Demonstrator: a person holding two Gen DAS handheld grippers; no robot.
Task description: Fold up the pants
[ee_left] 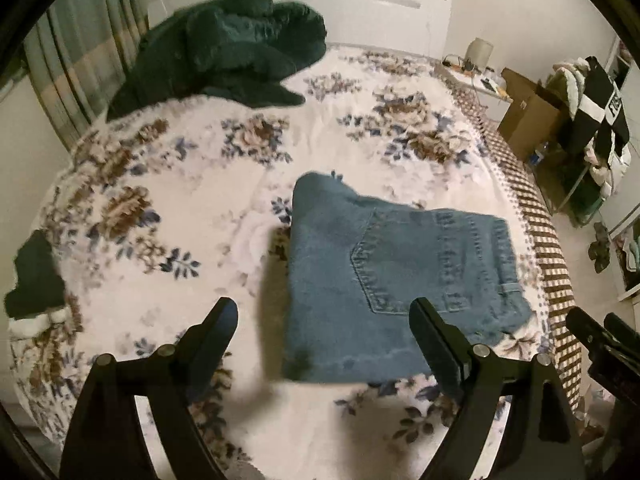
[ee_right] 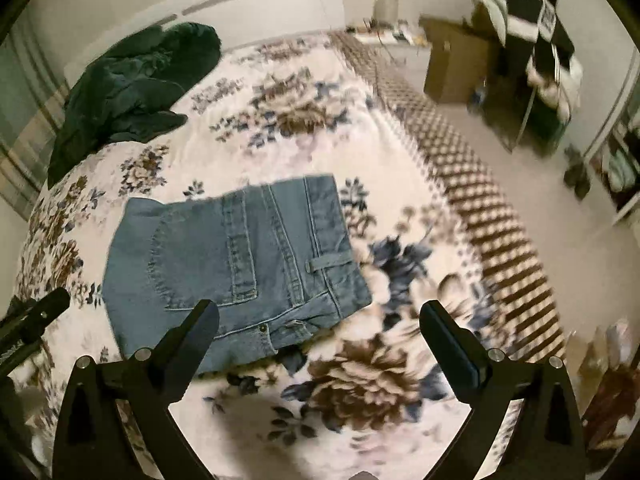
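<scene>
A pair of blue jeans (ee_left: 384, 276) lies folded into a compact rectangle on the flowered bedspread (ee_left: 168, 184), back pocket and waistband up. My left gripper (ee_left: 324, 312) hovers above the near left part of the jeans, its black fingers wide apart and holding nothing. The right wrist view shows the same jeans (ee_right: 236, 264) below and to the left. There my right gripper (ee_right: 320, 316) stands open above the jeans' right edge and the bedspread (ee_right: 372, 376), nothing between its fingers. The tip of the right gripper (ee_left: 596, 336) shows at the left wrist view's right edge.
A heap of dark green fabric (ee_left: 224, 48) lies at the head of the bed by the white headboard (ee_left: 360, 4). A second dark piece (ee_left: 36, 276) sits at the bed's left edge. Right of the bed are a cardboard box (ee_left: 528, 116), a clothes rack (ee_left: 596, 112) and a small table (ee_left: 476, 76).
</scene>
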